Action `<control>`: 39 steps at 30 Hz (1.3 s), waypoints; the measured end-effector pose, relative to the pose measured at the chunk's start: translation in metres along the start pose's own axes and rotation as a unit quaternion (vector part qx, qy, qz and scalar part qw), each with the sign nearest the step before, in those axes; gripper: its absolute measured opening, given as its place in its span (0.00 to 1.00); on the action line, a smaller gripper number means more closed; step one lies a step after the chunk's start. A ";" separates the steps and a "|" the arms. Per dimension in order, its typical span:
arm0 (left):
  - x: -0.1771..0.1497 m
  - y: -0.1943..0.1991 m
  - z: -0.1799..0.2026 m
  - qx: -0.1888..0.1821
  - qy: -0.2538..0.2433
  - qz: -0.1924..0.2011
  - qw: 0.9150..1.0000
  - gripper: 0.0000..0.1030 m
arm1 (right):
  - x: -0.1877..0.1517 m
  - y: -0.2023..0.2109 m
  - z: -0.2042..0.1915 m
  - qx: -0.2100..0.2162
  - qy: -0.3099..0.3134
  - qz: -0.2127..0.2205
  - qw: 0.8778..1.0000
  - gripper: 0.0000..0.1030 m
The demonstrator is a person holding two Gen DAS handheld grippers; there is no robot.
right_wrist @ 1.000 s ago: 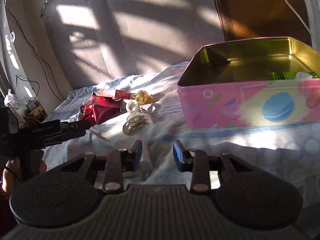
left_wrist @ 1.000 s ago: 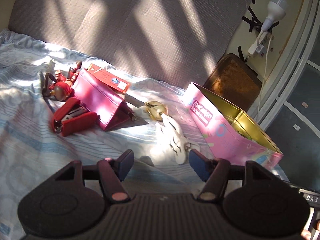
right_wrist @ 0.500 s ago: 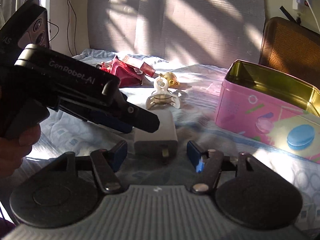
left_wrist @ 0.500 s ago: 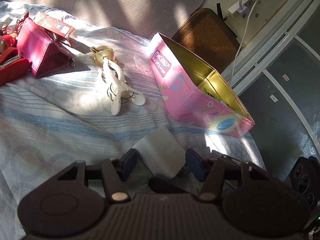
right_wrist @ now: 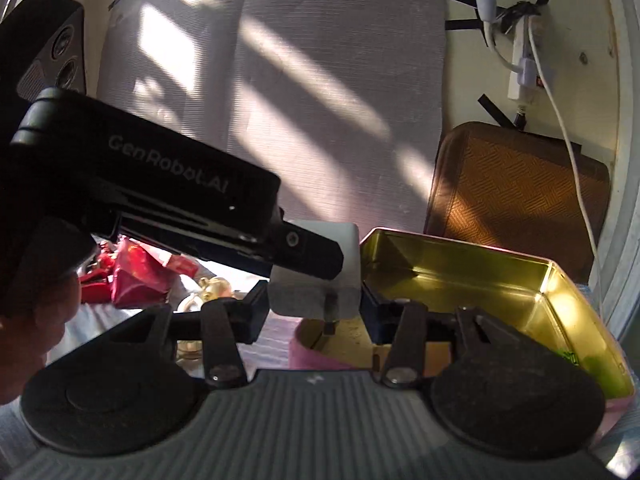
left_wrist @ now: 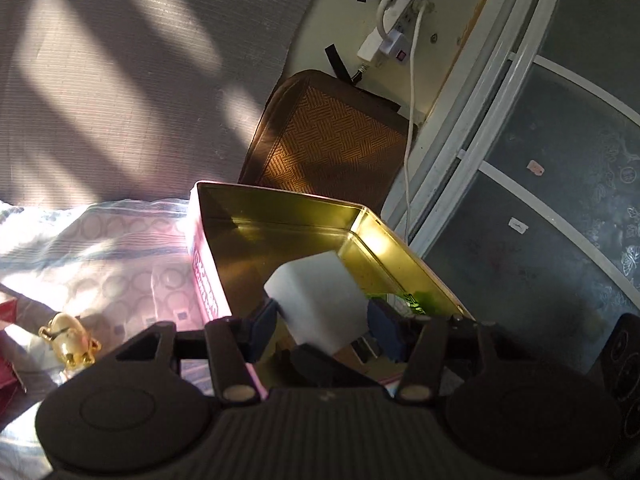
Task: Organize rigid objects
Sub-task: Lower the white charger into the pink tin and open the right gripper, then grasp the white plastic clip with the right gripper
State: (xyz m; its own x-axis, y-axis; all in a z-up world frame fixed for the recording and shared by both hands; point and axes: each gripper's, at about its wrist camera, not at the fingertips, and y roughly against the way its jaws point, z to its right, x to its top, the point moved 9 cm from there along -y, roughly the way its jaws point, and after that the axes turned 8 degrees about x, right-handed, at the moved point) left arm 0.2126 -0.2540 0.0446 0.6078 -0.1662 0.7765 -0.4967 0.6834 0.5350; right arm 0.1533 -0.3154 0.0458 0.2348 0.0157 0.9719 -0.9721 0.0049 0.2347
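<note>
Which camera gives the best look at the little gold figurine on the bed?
The left wrist view. The gold figurine lies sunlit and unobstructed at the lower left on the sheet. In the right wrist view it is only a small glint in the background, partly hidden.

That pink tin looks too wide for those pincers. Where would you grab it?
Pinch one upright wall of the pink tin, coming from above, one finger inside and one outside. It stands open with no lid, so the thin rim is free; the whole body looks too wide.
</note>
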 end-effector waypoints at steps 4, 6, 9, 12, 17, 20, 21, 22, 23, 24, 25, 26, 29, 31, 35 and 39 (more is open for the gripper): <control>0.005 -0.062 -0.015 0.026 0.009 -0.053 0.998 0.49 | -0.007 -0.055 0.039 0.008 -0.058 -0.097 0.994 0.49; 0.004 -0.082 -0.023 0.035 0.015 -0.070 0.997 0.48 | -0.013 -0.079 0.050 0.019 -0.078 -0.149 0.986 0.49; 0.008 -0.094 -0.023 0.060 -0.008 -0.063 0.996 0.48 | -0.019 -0.104 0.059 0.024 -0.086 -0.200 0.976 0.49; 0.014 -0.097 -0.024 0.078 -0.010 -0.055 0.995 0.52 | -0.024 -0.120 0.059 0.034 -0.102 -0.229 0.967 0.50; 0.020 -0.077 -0.025 0.081 0.000 -0.027 0.996 0.53 | -0.020 -0.121 0.050 0.029 -0.093 -0.214 0.972 0.50; 0.024 -0.041 -0.024 0.088 -0.019 0.008 0.996 0.53 | -0.008 -0.103 0.047 0.025 -0.090 -0.183 0.979 0.50; 0.025 -0.028 -0.023 0.094 -0.028 0.021 0.995 0.53 | 0.000 -0.095 0.046 0.023 -0.080 -0.167 0.982 0.50; 0.023 -0.014 -0.024 0.100 -0.034 0.032 0.994 0.53 | 0.004 -0.085 0.043 0.023 -0.075 -0.152 0.985 0.50; 0.021 0.003 -0.027 0.107 -0.038 0.046 0.993 0.53 | 0.010 -0.072 0.040 0.025 -0.074 -0.133 0.988 0.50; 0.016 0.018 -0.029 0.110 -0.038 0.058 0.992 0.54 | 0.013 -0.061 0.035 0.027 -0.075 -0.118 0.990 0.49; 0.011 0.032 -0.033 0.112 -0.038 0.067 0.991 0.55 | 0.016 -0.048 0.031 0.029 -0.073 -0.099 0.992 0.50; 0.003 0.049 -0.040 0.115 -0.036 0.077 0.990 0.57 | 0.016 -0.035 0.025 0.030 -0.071 -0.079 0.994 0.50; -0.027 0.082 -0.067 0.142 -0.024 0.083 0.986 0.58 | 0.007 -0.003 0.001 0.037 -0.064 -0.038 0.997 0.50; -0.048 0.097 -0.091 0.169 -0.014 0.077 0.983 0.58 | -0.004 0.008 -0.016 0.048 -0.063 -0.028 0.996 0.50; -0.088 0.117 -0.136 0.223 0.004 0.049 0.974 0.57 | -0.022 0.008 -0.048 0.079 -0.060 -0.037 0.994 0.49; -0.111 0.138 -0.180 0.290 0.013 0.049 0.956 0.57 | -0.032 -0.012 -0.089 0.110 -0.041 -0.070 0.991 0.49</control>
State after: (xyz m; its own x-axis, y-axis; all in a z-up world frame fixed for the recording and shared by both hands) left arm 0.1881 -0.0130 -0.0277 0.5529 -0.0989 0.8273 -0.8067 0.1849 0.5613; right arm 0.1576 -0.2270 0.0105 0.3759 -0.0510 0.9252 -0.9086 -0.2164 0.3572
